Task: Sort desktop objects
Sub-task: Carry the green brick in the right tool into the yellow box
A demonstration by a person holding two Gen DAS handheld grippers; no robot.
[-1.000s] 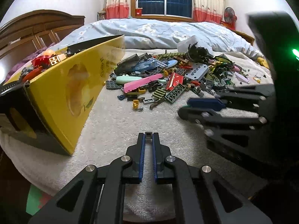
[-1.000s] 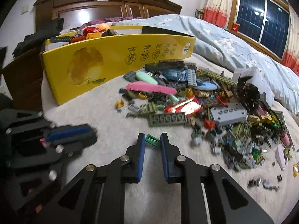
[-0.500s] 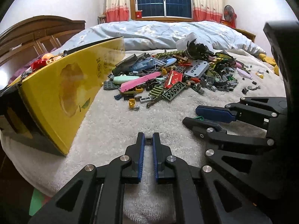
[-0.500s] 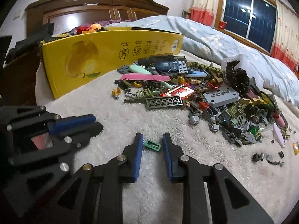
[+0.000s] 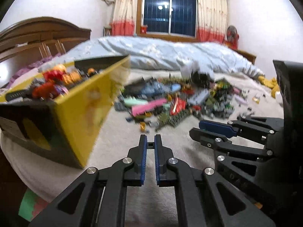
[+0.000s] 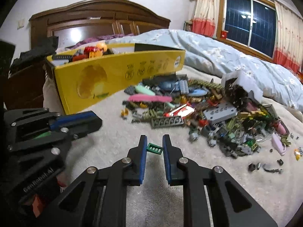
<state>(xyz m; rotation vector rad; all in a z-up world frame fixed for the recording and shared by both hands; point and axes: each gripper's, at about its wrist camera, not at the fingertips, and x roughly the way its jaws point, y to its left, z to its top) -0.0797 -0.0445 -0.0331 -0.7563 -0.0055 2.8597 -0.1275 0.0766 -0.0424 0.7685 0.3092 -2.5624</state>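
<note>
A pile of mixed toy bricks point(image 6: 198, 111) lies on a cream blanket point(image 6: 113, 132); in the left wrist view the pile point(image 5: 170, 102) is blurred. My right gripper point(image 6: 154, 141) has a small green ribbed brick point(image 6: 155, 148) across its pads, and its jaws are closing on it. My left gripper point(image 5: 150, 141) is shut on a tiny dark piece point(image 5: 150, 145) at its tips. A yellow cardboard box point(image 6: 113, 75) holding red and orange bricks stands to the left, close to the left gripper point(image 6: 94, 118). The right gripper point(image 5: 197, 128) shows at the right of the left wrist view.
A pale blue quilt point(image 6: 227, 56) lies behind the pile. A dark wooden headboard point(image 6: 94, 19) stands beyond the box. A few stray pieces point(image 6: 265, 167) lie on the blanket at the right. The blanket's edge point(image 5: 28, 166) drops off at the lower left beside the box.
The right jaws spread slightly around the green brick, then narrowed back onto it. The left gripper rose and tilted upward, so the inside of the yellow box now shows.
</note>
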